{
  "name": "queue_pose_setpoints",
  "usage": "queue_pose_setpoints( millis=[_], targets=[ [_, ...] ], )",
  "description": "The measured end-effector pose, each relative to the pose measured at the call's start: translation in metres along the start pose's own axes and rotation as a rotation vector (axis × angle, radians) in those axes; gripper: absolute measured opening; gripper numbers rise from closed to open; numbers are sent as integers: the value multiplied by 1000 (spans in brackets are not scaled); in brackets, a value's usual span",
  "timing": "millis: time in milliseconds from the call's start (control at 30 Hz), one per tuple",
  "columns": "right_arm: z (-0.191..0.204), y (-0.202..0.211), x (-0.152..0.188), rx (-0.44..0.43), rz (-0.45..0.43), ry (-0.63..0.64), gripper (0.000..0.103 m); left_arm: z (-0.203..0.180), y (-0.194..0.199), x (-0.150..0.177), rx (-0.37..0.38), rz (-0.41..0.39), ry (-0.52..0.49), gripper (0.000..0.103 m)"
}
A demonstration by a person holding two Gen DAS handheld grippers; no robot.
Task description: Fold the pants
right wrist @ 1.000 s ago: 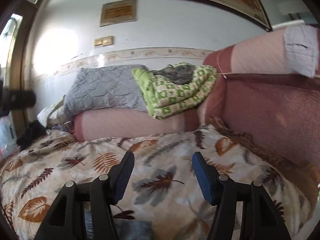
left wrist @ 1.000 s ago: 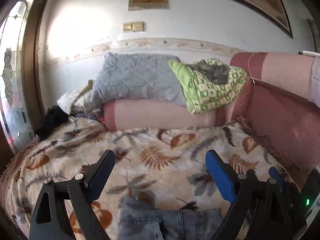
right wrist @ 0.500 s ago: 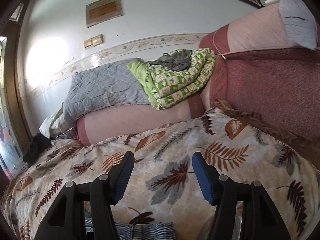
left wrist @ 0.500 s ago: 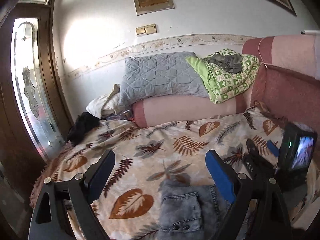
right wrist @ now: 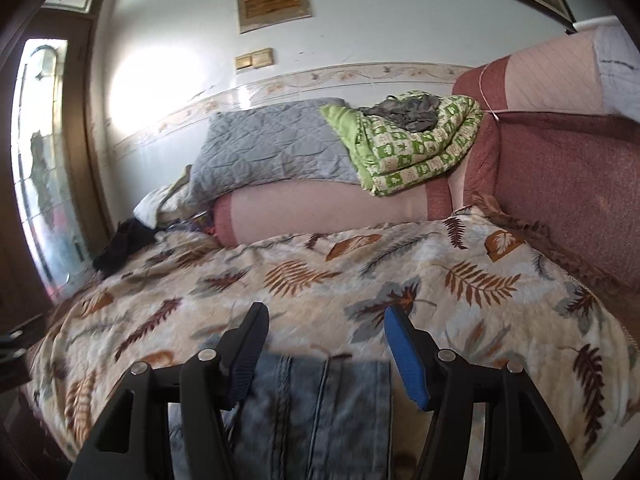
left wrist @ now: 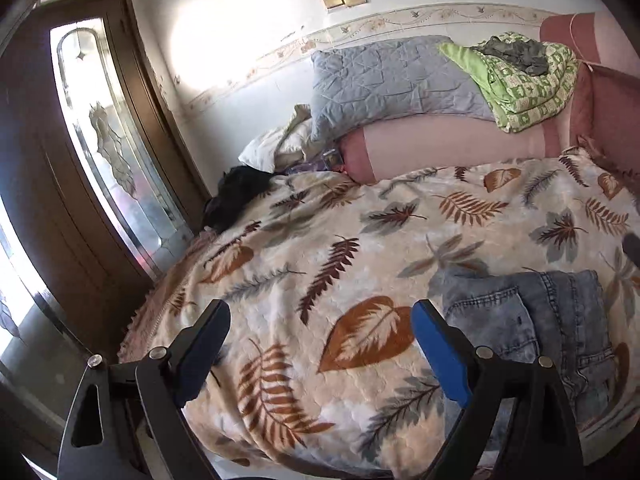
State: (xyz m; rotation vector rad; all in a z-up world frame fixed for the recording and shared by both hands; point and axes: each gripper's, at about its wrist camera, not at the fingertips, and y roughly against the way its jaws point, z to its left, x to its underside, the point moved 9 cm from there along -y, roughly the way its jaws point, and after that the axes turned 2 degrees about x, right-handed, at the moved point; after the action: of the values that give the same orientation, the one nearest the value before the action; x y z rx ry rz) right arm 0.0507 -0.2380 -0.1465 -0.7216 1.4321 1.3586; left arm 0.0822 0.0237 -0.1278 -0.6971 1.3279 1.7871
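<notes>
Folded light-blue jeans (left wrist: 520, 320) lie on the leaf-print blanket (left wrist: 320, 248) near the bed's front edge. In the left wrist view they sit just right of my left gripper (left wrist: 320, 344), which is open wide over bare blanket, its blue fingertips (left wrist: 436, 352) holding nothing. In the right wrist view the jeans (right wrist: 320, 404) lie flat below and between the fingers of my right gripper (right wrist: 326, 344). Its jaws stand partly apart above the jeans' far edge and do not press on the cloth.
A pink bolster (right wrist: 328, 212) crosses the back of the bed, with a grey quilted pillow (right wrist: 272, 148) and a green checked quilt (right wrist: 412, 148) on it. A red sofa back (right wrist: 568, 184) is on the right, a black cloth (left wrist: 236, 196) and a wooden glass door (left wrist: 100, 152) on the left.
The left gripper has swung left and dipped, so the jeans now lie to its right. The right gripper has shifted, and more of the jeans shows beneath it. Both jaws keep their width.
</notes>
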Motion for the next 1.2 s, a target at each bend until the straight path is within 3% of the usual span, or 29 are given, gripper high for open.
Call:
queue_pose_setpoints(
  millis=[133, 233, 400, 1200],
  targets=[
    [26, 47, 9, -63, 42, 47, 64, 4, 8, -4, 41, -9, 60, 92],
    [42, 74, -10, -98, 31, 68, 69, 9, 19, -13, 56, -42, 87, 92],
    [52, 100, -36, -85, -7, 95, 70, 25, 36, -25, 91, -71, 146, 92],
    [48, 93, -47, -54, 15, 138, 70, 32, 58, -52, 122, -106, 163, 92]
  ],
)
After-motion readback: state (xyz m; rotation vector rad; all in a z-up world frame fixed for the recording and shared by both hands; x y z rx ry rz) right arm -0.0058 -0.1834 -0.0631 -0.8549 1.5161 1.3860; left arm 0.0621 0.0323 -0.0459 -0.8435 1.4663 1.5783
